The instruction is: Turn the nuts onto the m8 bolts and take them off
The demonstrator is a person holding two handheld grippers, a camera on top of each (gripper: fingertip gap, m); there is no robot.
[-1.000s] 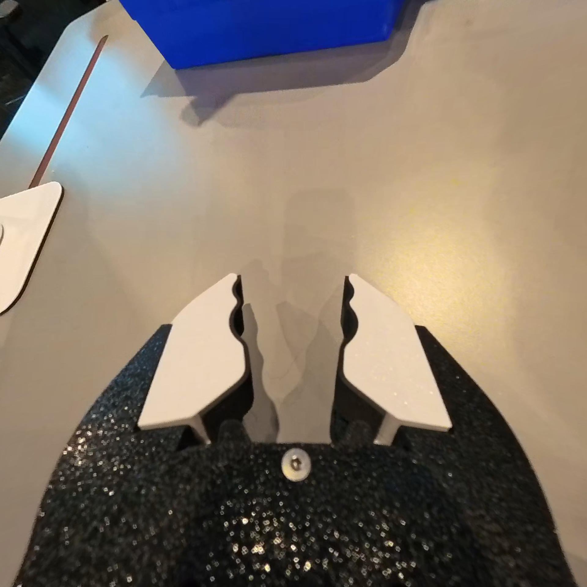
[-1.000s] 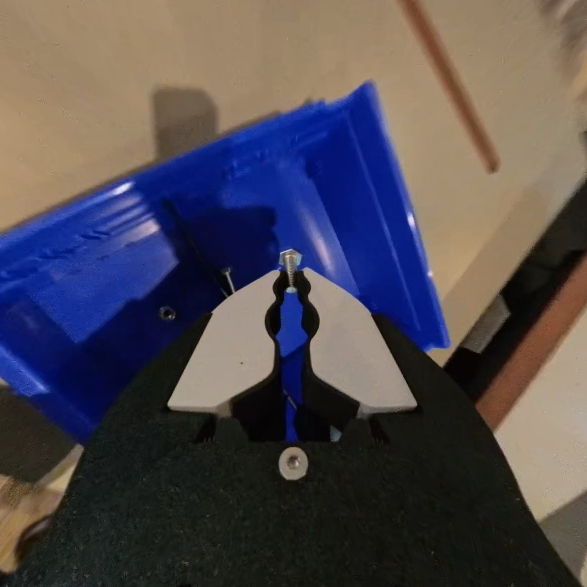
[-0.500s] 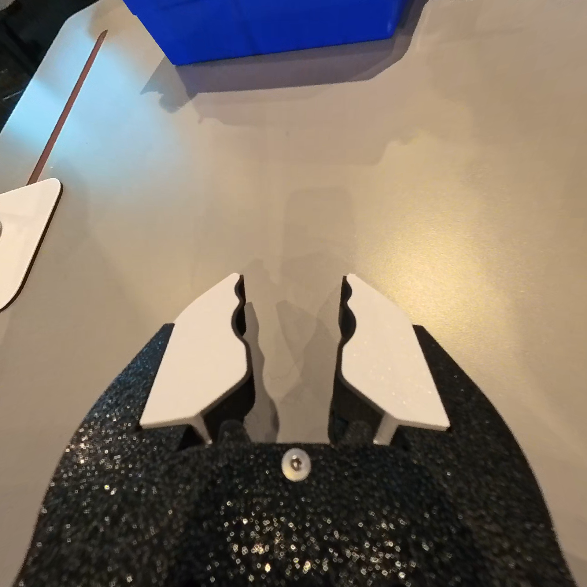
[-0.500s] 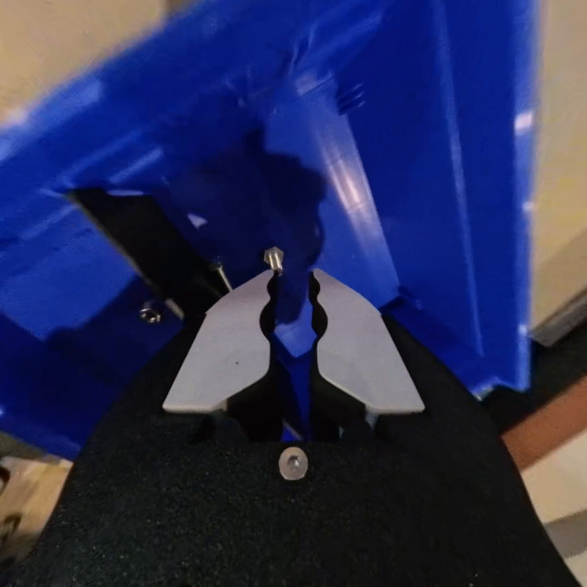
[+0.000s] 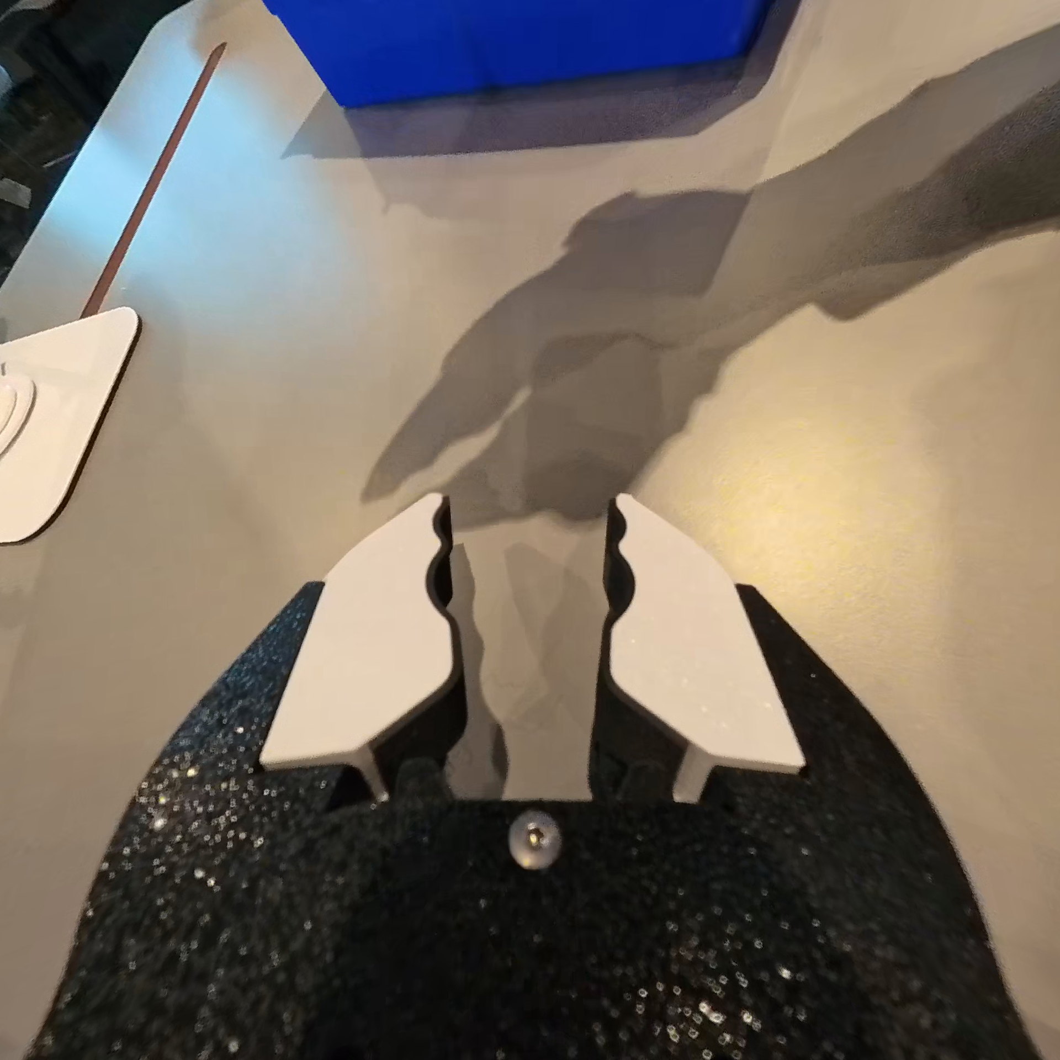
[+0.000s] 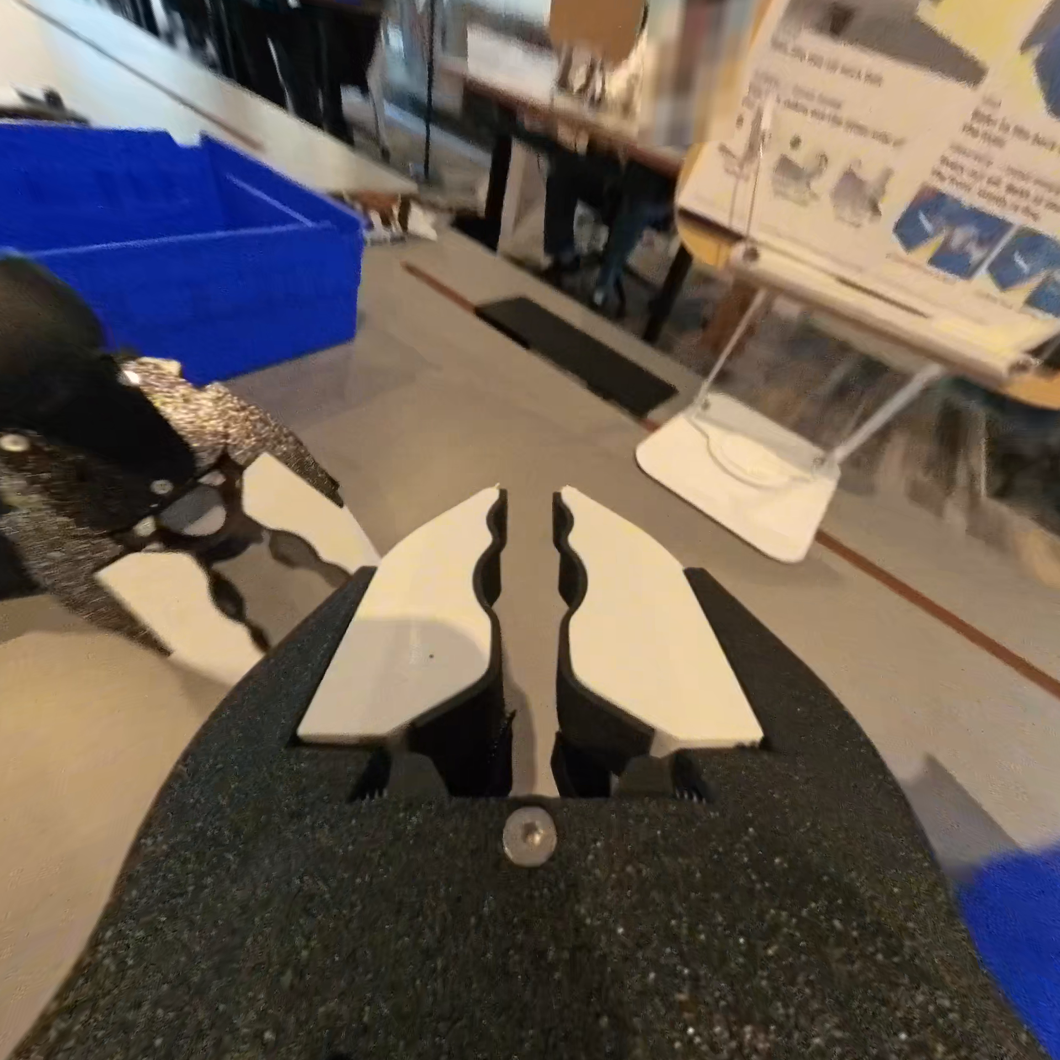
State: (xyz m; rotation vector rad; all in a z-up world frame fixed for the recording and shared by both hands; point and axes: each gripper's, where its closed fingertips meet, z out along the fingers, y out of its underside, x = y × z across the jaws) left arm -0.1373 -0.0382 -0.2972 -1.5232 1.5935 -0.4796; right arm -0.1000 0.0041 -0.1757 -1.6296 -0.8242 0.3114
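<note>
Left wrist view is showing the left claw hanging released over the bare grey counter, nothing between its fingers; the blue bin is standing farther off; right wrist view is showing the right claw parted and gripping nothing, beside the left one; no nuts or bolts are showing anywhere.

A grey counter filled most of both views. A blue plastic bin stood on it at the far side. A thin brown strip ran along the counter's surface. Near it sat a white rounded base holding a clear stand with a printed sheet. A black mat lay beyond, with blurred table legs behind.
</note>
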